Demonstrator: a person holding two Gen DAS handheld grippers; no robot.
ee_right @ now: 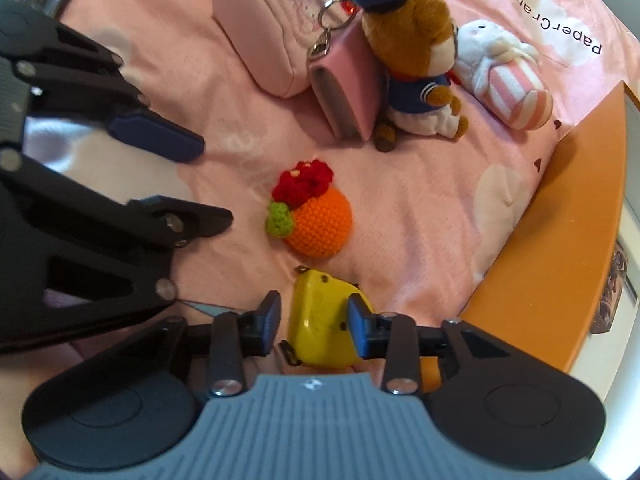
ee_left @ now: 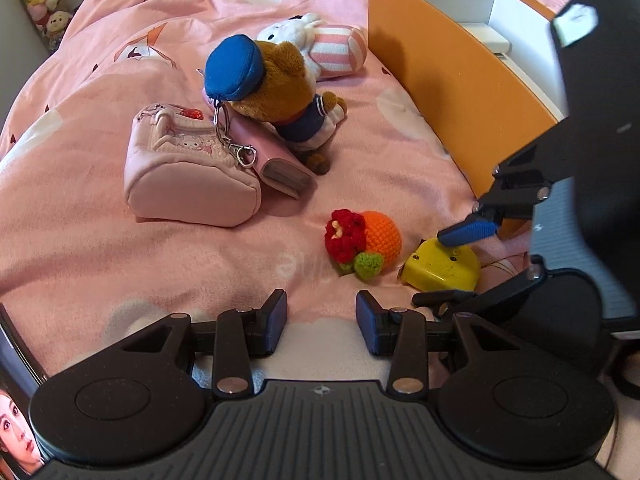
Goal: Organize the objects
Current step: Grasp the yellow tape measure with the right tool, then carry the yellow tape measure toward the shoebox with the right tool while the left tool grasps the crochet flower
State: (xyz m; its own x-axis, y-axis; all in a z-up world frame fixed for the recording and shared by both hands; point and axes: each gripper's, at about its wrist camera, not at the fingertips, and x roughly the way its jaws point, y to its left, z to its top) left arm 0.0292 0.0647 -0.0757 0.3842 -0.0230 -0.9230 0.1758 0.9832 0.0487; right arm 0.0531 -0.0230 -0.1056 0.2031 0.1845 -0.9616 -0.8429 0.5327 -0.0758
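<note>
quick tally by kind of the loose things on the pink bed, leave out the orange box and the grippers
Plush toys: 2, the brown bear in a blue cap and the white rabbit with a pink striped body
Pink cases: 2, the padded pouch and the flat wallet
Crochet toys: 1, the orange ball with a red flower
Yellow tape measures: 1
Total: 6

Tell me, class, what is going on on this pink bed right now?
A person is tidying small things on a pink bedspread with two tools. The right hand-held gripper straddles a yellow tape measure; one pad looks to touch it, but a firm grip cannot be confirmed. The left hand-held gripper hangs open and empty near a crocheted orange toy. A bear plush, pink pouch and rabbit plush lie untouched beside an orange box.
</note>
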